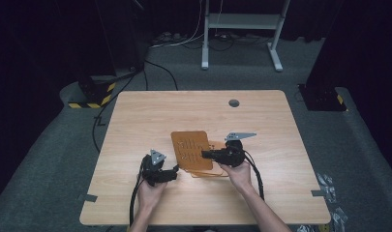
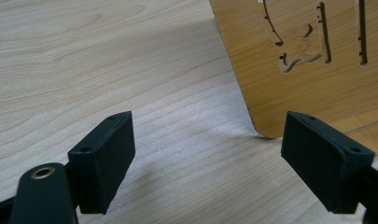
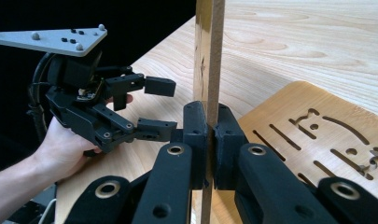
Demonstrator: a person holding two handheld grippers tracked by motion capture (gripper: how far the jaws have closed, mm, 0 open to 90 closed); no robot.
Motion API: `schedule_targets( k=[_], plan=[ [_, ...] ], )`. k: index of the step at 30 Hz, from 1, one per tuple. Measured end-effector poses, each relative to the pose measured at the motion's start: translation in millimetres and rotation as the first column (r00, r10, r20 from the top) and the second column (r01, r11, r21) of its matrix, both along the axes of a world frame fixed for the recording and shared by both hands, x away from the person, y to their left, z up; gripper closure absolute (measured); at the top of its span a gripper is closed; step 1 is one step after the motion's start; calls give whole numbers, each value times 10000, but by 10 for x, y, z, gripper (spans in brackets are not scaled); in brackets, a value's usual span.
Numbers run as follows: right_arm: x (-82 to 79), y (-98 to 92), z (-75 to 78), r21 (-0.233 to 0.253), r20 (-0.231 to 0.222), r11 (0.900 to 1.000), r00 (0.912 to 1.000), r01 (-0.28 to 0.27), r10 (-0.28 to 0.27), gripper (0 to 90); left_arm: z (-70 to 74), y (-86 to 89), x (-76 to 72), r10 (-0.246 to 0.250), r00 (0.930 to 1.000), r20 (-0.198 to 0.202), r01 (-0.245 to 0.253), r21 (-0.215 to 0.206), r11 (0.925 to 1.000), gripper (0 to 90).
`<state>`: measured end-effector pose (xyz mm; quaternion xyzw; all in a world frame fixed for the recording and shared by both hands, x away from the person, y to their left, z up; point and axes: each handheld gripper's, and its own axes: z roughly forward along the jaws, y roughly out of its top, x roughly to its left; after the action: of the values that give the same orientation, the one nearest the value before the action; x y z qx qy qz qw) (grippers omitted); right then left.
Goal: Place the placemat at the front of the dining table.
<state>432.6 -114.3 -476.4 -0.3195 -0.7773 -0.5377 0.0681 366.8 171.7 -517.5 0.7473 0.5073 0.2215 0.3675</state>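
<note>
A: That top wooden panel (image 1: 192,148) — how's it handle?

B: Thin, stiff, light I'd guess — edge grip suits it. Right gripper (image 3: 210,140) has its jaws clamped on the panel's edge, tilting it off the lower panel (image 3: 317,135). Left gripper (image 2: 207,154) sits just beside its corner on the tabletop (image 2: 107,70), jaws spread, empty.

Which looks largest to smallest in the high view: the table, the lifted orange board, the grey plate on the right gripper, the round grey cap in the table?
1. table
2. lifted orange board
3. grey plate
4. round grey cap; it lies farther away, so this last step is unsure.
</note>
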Motion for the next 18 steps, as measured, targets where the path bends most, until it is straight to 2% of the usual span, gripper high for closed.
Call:
schedule_targets(
  k=[5, 18],
  plan=[
    [-3, -3, 2, -22, 12, 10000, 10000, -36, 36, 865, -3, -9, -1, -48, 10000, 58, 48, 13, 10000, 178],
    [-38, 13, 30, -133, 386, 9999, 9992, -25, 30, 868, 5, 5, -10, -41, 10000, -53, 41, 42, 10000, 175]
  ],
)
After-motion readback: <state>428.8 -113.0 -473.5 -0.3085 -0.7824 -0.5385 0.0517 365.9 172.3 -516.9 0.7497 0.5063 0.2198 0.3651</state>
